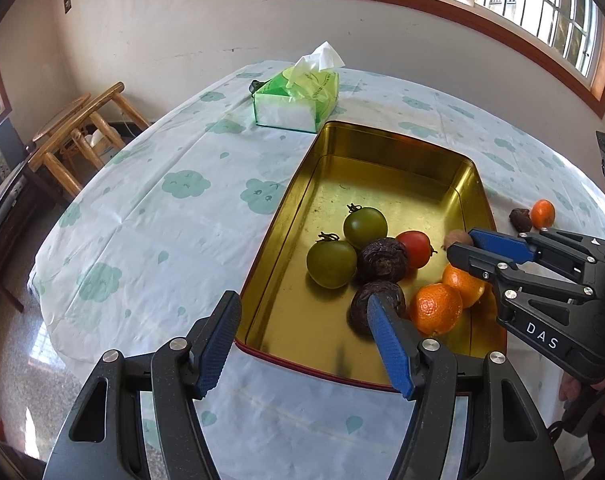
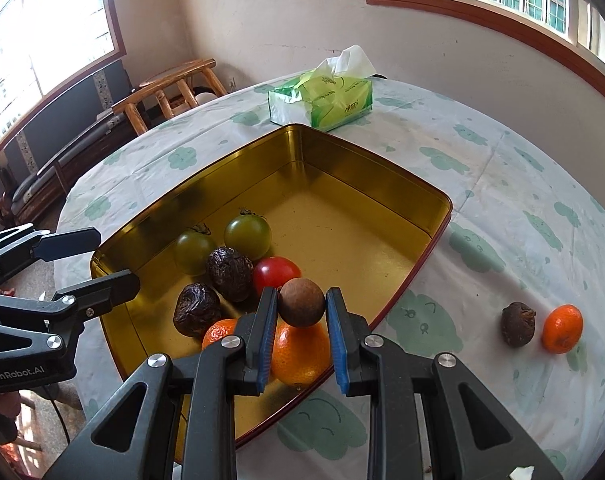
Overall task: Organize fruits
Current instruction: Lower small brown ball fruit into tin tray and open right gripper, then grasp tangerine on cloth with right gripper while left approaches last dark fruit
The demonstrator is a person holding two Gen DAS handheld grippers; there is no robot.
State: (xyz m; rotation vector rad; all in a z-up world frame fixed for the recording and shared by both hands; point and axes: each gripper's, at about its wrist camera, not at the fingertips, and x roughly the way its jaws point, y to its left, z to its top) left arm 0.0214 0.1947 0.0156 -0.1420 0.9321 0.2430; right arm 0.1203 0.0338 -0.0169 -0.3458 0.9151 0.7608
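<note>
A gold metal tray (image 1: 382,148) (image 2: 366,172) holds two green tomatoes (image 1: 364,226) (image 2: 247,236), a red tomato (image 1: 414,248) (image 2: 276,274), two dark wrinkled passion fruits (image 1: 382,260) (image 2: 228,272) and two oranges (image 1: 436,308) (image 2: 300,352). My right gripper (image 2: 301,308) (image 1: 460,242) is shut on a brown round fruit (image 2: 301,307) (image 1: 456,237), held above the tray's near end. My left gripper (image 1: 302,324) (image 2: 96,256) is open and empty over the tray's near corner. On the cloth lie another wrinkled fruit (image 2: 518,323) (image 1: 520,219) and an orange (image 2: 562,328) (image 1: 542,213).
A green tissue box (image 1: 298,98) (image 2: 322,100) stands behind the tray on the cloud-print tablecloth (image 1: 150,208). Wooden stools (image 1: 82,136) stand by the wall left of the table.
</note>
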